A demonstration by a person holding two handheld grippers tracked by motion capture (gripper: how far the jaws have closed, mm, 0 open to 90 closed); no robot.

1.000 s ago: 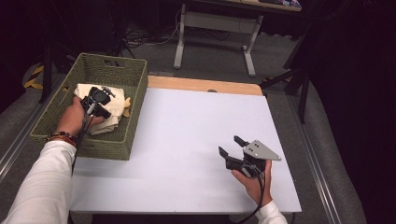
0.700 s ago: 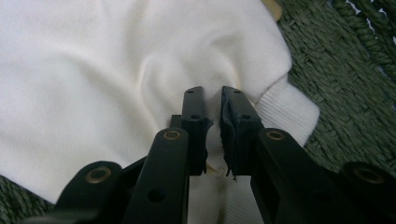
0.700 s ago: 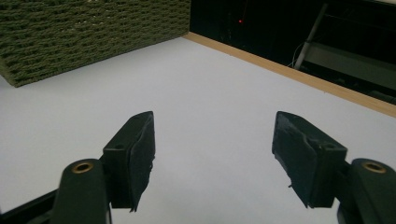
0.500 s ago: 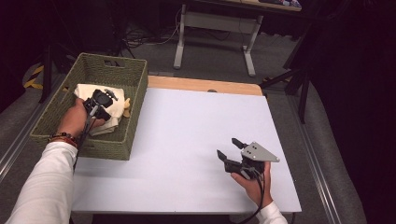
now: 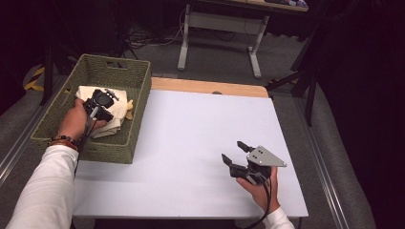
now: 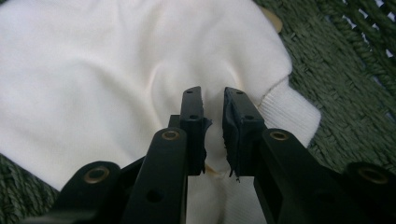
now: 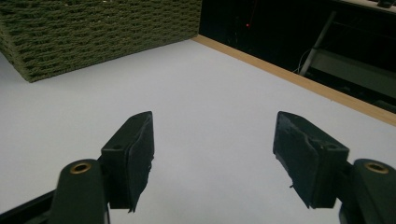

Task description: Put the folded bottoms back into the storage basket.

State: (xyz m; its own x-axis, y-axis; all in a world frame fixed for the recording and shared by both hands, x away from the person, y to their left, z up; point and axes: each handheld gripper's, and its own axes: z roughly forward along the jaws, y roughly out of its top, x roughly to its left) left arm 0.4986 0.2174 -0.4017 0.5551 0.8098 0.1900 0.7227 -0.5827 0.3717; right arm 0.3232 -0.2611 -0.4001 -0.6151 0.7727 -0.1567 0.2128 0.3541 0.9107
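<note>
In the high view, a green woven basket (image 5: 122, 143) sits at the left edge of the white table (image 5: 191, 143), in the left half of the frame. Inside it lies a cream-white garment (image 5: 117, 112), bunched up against the basket's near-right inner side, with a small tan piece showing at its right edge.

The left gripper (image 5: 101, 102) is down in the basket on top of the garment, held by the person's left hand (image 5: 76, 121), whose white sleeve comes in from the lower left corner. In the left gripper view, the left gripper (image 6: 214, 119) has its jaws drawn narrow, with a fold of the white fabric pinched up between the pads; its jaws have just been shifting a little, easing slightly apart while the cloth remains between them. The garment's ribbed cuff (image 6: 292, 109) lies just right of the jaws, against the woven floor of the basket.

The right gripper (image 5: 235, 153) rests low over the bare table in the lower right of the high view, well apart from the basket, held by the right hand (image 5: 260, 191). In the right gripper view, the right gripper (image 7: 212, 154) has its jaws standing wide with nothing between them, the basket's outer wall (image 7: 93, 32) at the upper left.
</note>
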